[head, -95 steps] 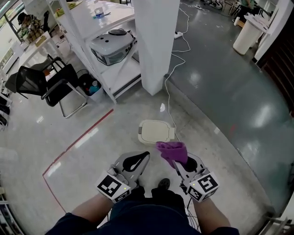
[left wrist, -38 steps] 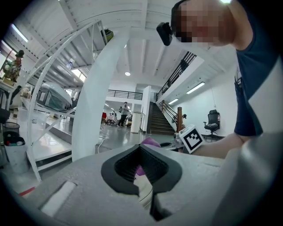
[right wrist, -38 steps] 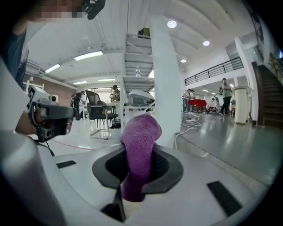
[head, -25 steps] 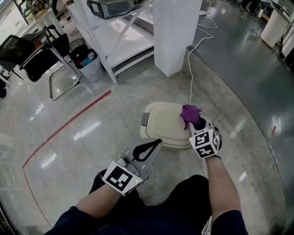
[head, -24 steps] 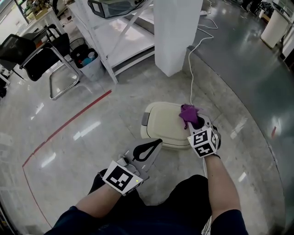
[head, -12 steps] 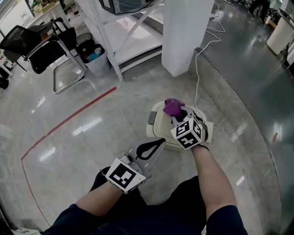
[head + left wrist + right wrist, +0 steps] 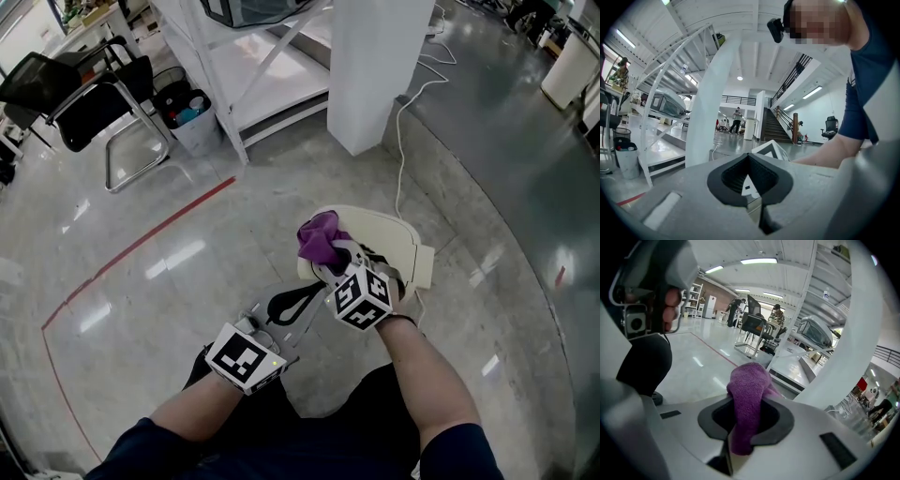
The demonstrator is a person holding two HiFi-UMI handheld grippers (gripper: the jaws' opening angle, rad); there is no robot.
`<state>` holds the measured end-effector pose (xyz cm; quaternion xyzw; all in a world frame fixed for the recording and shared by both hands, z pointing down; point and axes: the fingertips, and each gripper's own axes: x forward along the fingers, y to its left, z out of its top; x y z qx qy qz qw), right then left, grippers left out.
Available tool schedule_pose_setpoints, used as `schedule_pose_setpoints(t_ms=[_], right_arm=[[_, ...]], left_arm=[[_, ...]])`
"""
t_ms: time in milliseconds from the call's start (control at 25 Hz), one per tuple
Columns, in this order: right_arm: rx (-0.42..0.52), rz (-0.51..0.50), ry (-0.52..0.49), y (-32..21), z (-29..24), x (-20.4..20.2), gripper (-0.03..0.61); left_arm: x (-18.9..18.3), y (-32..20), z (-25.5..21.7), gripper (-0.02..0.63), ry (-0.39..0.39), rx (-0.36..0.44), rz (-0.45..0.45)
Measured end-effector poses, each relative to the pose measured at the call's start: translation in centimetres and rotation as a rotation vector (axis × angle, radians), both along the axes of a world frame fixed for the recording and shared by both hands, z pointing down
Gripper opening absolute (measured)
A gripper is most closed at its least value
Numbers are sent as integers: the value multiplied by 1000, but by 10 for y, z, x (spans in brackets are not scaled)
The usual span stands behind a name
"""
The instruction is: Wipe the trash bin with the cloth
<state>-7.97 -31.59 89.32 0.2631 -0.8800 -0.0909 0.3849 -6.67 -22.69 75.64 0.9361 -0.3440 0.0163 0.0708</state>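
Observation:
A cream trash bin with a closed lid stands on the floor just ahead of my legs. My right gripper hovers over the lid's left edge, shut on a purple cloth that bunches out past the jaw tips. In the right gripper view the cloth fills the gap between the shut jaws. My left gripper hangs shut and empty, just left of the right one and short of the bin. In the left gripper view, the closed left gripper holds nothing, and the right gripper's marker cube shows beyond.
A white pillar rises behind the bin, with a white cable trailing down to it. A white shelf rack, a small grey basket and a black chair stand to the left. Red tape crosses the floor.
The right gripper has swept the cloth leftwards across the bin lid, from its right side to its left edge. The left gripper has stayed about where it was, still shut.

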Motion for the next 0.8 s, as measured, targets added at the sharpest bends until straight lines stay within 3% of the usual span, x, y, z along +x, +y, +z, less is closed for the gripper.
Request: schedule_pose_setpoints(t_ms=[320,800], right_arm=[[6,-22,52,47,10,42,80],[-35,295,38,69,19,190,80]], left_arm=[[11,-1,6,3,-4,-7,25],[50,0,11,3,-25,-7,105]])
